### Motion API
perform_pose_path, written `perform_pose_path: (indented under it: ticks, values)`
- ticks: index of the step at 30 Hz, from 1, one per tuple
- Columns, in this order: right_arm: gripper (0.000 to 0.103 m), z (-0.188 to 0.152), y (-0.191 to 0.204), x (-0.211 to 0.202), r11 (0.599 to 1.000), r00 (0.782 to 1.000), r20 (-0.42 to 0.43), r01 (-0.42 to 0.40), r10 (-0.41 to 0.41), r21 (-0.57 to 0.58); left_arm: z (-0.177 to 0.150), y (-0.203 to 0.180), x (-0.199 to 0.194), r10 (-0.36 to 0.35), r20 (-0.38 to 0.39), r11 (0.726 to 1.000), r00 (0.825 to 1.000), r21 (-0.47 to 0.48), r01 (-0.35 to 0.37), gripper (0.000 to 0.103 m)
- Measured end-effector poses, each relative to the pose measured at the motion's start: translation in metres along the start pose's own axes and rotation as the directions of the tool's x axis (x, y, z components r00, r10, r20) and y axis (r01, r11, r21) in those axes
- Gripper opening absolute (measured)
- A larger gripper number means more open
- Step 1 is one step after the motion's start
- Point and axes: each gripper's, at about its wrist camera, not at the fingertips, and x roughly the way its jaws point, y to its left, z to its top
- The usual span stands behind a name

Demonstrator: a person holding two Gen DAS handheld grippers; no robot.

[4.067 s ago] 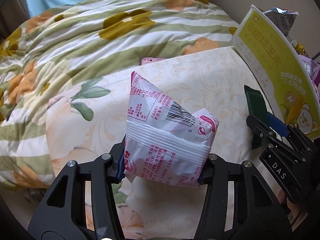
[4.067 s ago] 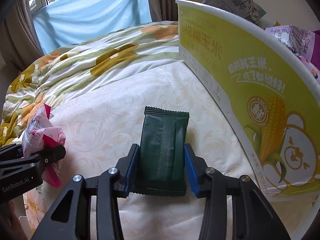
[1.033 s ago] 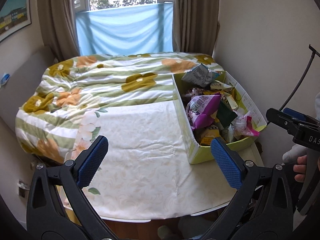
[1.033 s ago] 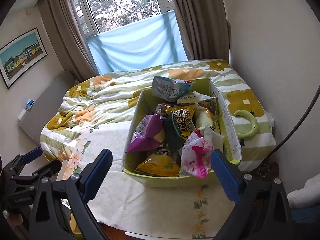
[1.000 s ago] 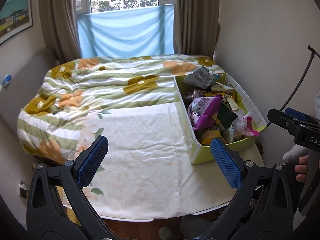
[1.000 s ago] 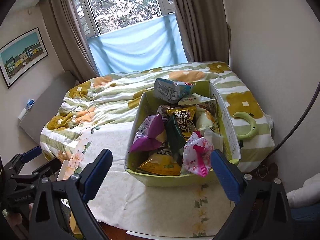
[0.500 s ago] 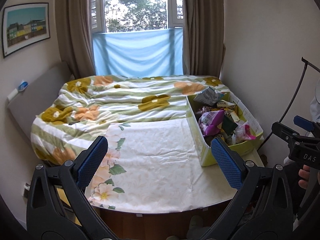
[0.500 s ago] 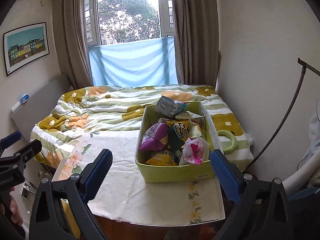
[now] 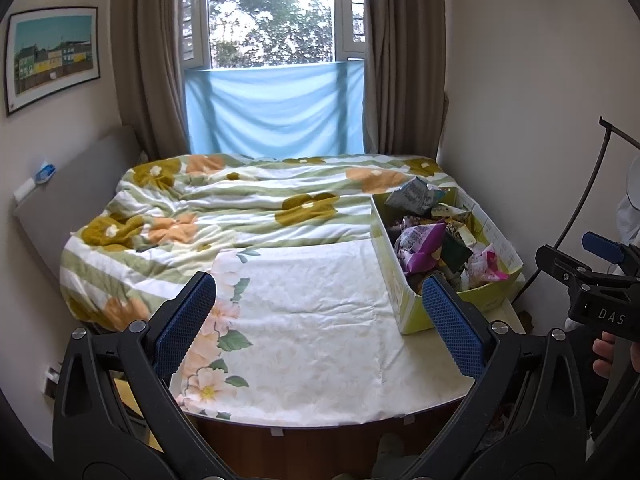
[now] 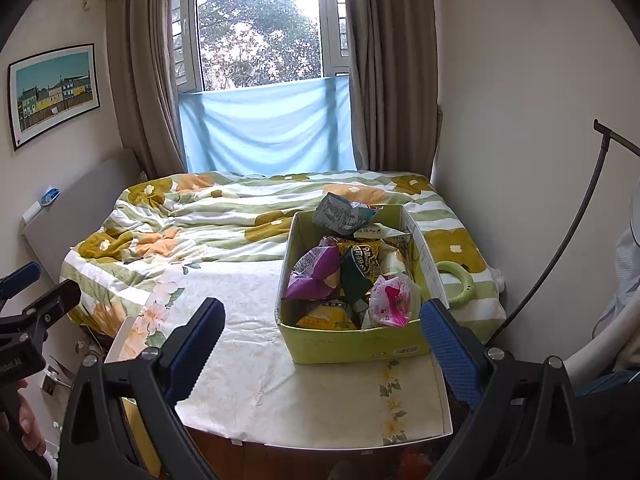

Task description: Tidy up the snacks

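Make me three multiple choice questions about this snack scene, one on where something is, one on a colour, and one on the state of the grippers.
1. Where are the snack packets?
A. inside the box
B. scattered on the quilt
C. on the floor

2. What colour is the box?
A. red
B. yellow-green
C. black

3. How is each hand-held gripper?
A. both open, empty
B. both clamping packets
C. one holds the box

Answers:
1 A, the snack packets sit heaped in the box.
2 B, its walls are yellow-green.
3 A, the left hand-held gripper and right hand-held gripper stand spread with nothing between.

One yellow-green box (image 10: 352, 346), one framed picture (image 10: 54, 94), one green ring (image 10: 456, 284), two curtains (image 10: 148, 80)
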Motion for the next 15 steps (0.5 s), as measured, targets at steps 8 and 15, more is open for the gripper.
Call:
perform_pose_path:
  ticks: [8,15]
  values:
    - [0.097,0.0018,0.0011,0.0024,1.0,1.0,0.001,0.003,-0.003,-0.003,0.0021,-0.0001,0.0029,0.003,0.004,1.0,1.0,0.001,-0.003,0.102]
    - [0.097,0.0014,0.0028,0.003,1.0,1.0,0.0,0.003,-0.003,-0.004,0.0033,0.0011,0.0062,0.009,0.007,1.0,1.0,-0.004,-0.009,0.102]
